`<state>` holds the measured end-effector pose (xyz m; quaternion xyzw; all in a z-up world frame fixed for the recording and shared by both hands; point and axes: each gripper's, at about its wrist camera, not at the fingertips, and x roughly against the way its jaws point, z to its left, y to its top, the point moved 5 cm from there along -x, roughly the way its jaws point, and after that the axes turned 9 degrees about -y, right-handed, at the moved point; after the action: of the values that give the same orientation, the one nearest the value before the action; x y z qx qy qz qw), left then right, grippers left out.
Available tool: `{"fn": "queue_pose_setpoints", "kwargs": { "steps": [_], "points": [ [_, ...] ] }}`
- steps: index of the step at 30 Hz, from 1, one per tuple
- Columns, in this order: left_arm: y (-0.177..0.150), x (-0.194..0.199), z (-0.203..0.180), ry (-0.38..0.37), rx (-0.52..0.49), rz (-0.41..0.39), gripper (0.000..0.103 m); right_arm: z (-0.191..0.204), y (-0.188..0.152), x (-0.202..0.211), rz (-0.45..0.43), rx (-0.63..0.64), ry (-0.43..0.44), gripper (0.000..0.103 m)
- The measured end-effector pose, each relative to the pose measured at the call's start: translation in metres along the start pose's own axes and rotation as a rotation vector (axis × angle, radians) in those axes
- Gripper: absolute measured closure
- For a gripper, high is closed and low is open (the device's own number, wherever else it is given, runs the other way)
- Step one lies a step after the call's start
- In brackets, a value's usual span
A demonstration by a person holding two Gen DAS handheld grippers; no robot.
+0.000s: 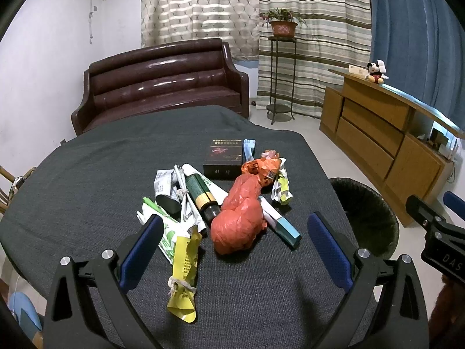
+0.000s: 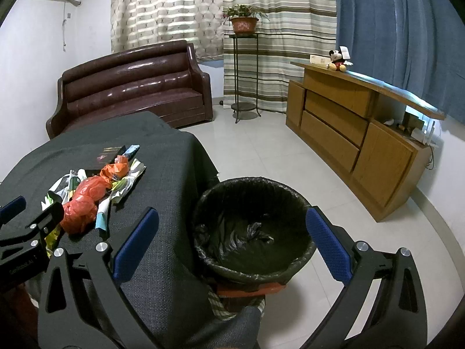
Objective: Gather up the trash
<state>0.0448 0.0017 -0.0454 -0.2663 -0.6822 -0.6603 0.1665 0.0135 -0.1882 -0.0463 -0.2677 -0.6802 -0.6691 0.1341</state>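
Observation:
A heap of trash lies on the dark-clothed table [image 1: 87,174]: a red plastic bag [image 1: 238,221], a yellow tied wrapper [image 1: 184,273], a green bottle [image 1: 202,195], a dark box [image 1: 223,158], a teal-tipped carton [image 1: 283,224] and crumpled papers. My left gripper [image 1: 235,247] is open and empty, just in front of the heap, with the yellow wrapper and red bag between its fingers' line. My right gripper [image 2: 232,241] is open and empty above the black-lined trash bin [image 2: 252,226]. The heap also shows in the right wrist view, with the red bag [image 2: 80,206].
The bin stands off the table's right edge [image 1: 363,212]. A brown sofa [image 1: 162,87] is behind the table. A plant stand [image 1: 282,67] and a wooden sideboard [image 1: 386,145] stand at the right over tiled floor [image 2: 261,151].

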Motion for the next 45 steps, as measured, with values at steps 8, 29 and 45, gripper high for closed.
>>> {"fn": "queue_pose_setpoints", "kwargs": {
  "steps": [8, 29, 45],
  "points": [
    [0.000, 0.000, 0.000, 0.001, 0.000, 0.001, 0.007, 0.001, -0.001, -0.001, 0.002, 0.000, 0.000, 0.004],
    [0.000, -0.001, 0.000, 0.000, 0.000, 0.004, 0.007, 0.002, -0.004, -0.003, 0.008, 0.002, 0.000, 0.004],
    [-0.021, -0.005, 0.013, 0.006, 0.017, 0.050, 0.007, 0.008, -0.033, 0.000, 0.029, 0.014, 0.005, 0.004]
  ]
}}
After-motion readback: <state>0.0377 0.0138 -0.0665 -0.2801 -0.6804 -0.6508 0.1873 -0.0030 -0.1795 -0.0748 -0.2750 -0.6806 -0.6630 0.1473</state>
